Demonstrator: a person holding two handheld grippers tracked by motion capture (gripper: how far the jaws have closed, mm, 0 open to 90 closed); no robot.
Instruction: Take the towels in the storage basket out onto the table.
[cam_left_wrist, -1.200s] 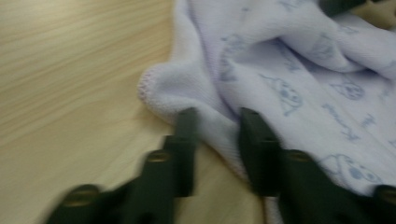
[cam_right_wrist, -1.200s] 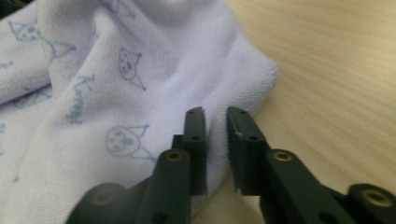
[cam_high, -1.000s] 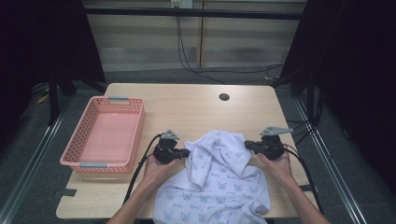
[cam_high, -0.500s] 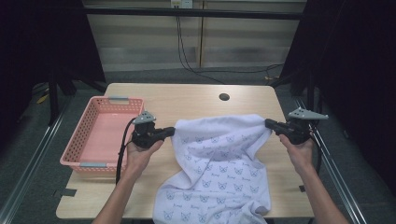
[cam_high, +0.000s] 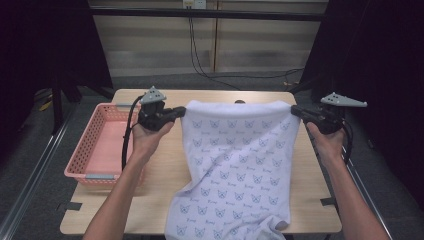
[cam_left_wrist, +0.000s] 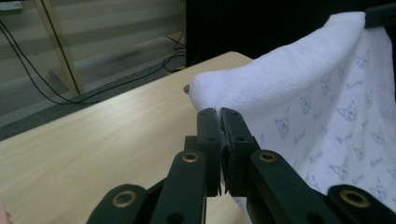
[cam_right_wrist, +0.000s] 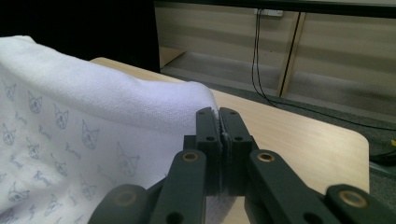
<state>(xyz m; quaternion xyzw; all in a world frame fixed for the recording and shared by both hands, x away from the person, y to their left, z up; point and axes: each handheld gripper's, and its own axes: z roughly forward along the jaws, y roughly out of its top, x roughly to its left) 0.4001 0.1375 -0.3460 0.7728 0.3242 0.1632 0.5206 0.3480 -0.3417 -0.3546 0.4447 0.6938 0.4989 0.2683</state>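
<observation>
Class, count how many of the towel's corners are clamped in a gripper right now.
2. One top corner of the towel sits in the left gripper, the other in the right gripper. The lower corners hang over the table's near edge, partly hidden.

My towel hangs across the table middle, blocking passage there; left of the towel, bare wood lies open up to 1 pink basket.

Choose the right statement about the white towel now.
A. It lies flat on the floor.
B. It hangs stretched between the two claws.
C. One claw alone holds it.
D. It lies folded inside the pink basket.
B: the left claw and right claw each pinch an upper corner of the towel.
</observation>
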